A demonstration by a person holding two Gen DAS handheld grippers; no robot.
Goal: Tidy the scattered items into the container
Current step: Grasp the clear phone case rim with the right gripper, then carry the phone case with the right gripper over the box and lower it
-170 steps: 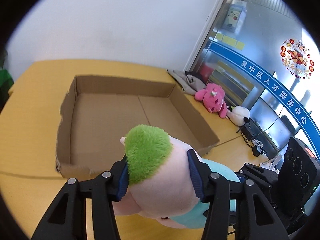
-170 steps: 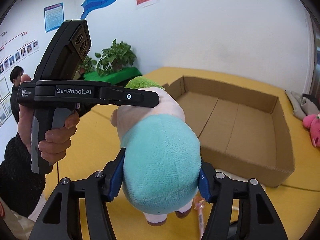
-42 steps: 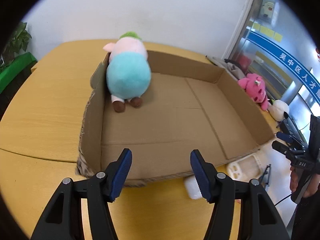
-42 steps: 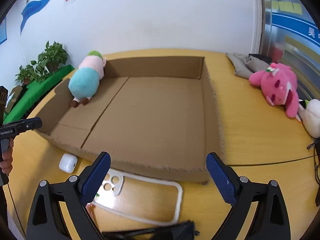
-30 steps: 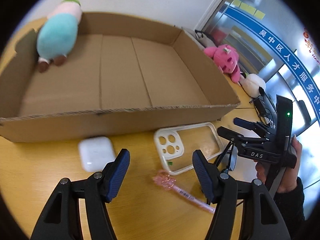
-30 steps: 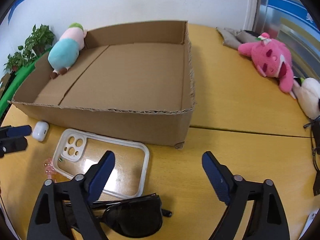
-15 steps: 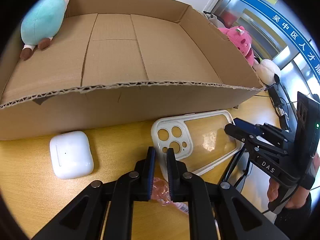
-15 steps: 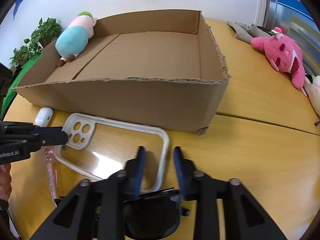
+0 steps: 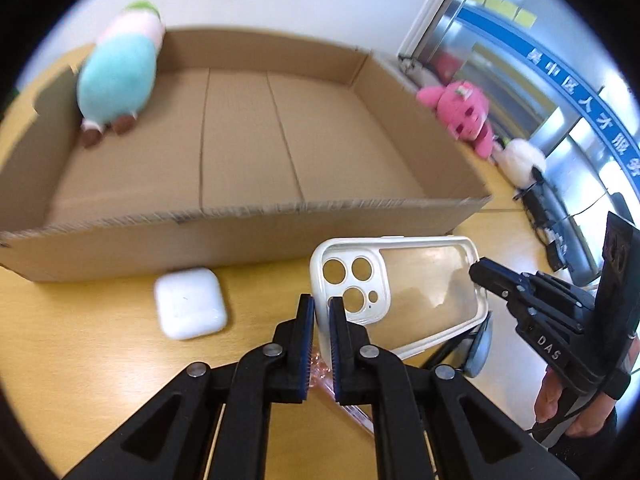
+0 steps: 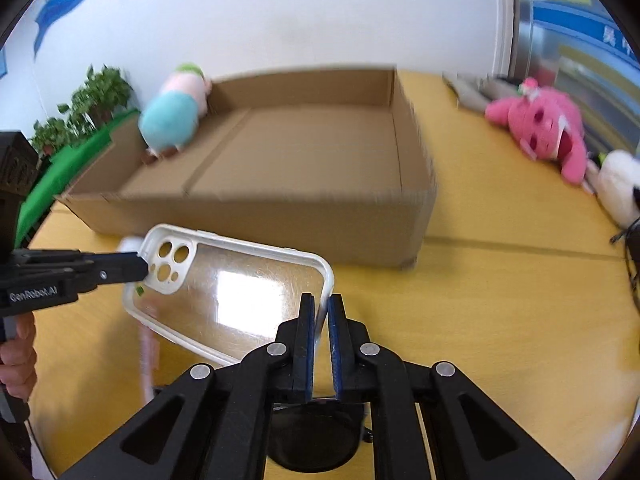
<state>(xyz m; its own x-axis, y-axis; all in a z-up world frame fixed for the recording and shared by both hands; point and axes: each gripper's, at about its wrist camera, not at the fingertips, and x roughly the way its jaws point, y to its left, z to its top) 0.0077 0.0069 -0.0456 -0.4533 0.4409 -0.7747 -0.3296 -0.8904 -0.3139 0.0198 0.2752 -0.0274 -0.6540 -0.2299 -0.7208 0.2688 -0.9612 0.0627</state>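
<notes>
A clear phone case with a white rim is held above the yellow table between both grippers. My left gripper is shut on its camera-hole end. My right gripper is shut on the opposite end. The open cardboard box stands just behind it, with a teal and pink plush in its far left corner. A white earbud case, a pink pen and dark sunglasses lie on the table below the phone case.
A pink plush and a white plush lie on the table right of the box. Grey cloth lies behind them. Cables run along the right edge. Potted plants stand far left.
Both grippers have closed on opposite ends of the phone case and lifted it off the table toward the box. Earlier, the teal plush was placed in the box.
</notes>
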